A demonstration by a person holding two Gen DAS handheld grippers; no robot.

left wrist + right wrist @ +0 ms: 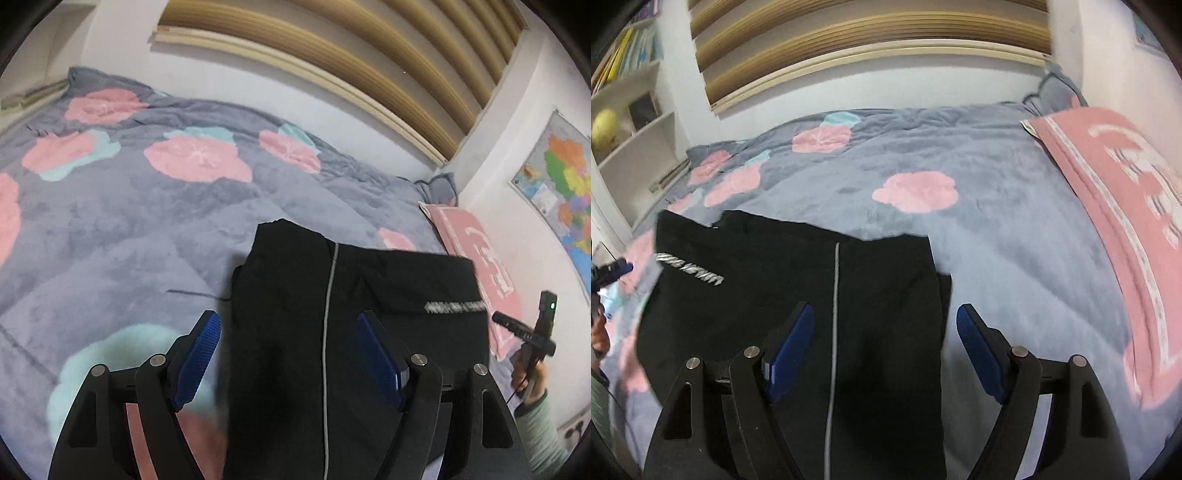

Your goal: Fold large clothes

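A black garment (388, 280) with a grey stripe and white lettering lies folded flat on the grey flowered bedspread (129, 229). My left gripper (290, 321) hovers over its left part, open, with blue pads (199, 354) apart and nothing gripped. In the right wrist view the same garment (757, 266) lies below my right gripper (885, 310), which is open over the garment's right edge with empty jaws. The right gripper (532, 332) also shows at the right of the left wrist view, held by a hand in a green sleeve.
A pink pillow (1126, 221) lies along the right side of the bed, by the wall with a coloured map (569, 192). Wooden slats (332, 48) run behind the bed. White shelves (628, 110) stand at the far left. Bedspread (1015, 258) stretches beyond the garment.
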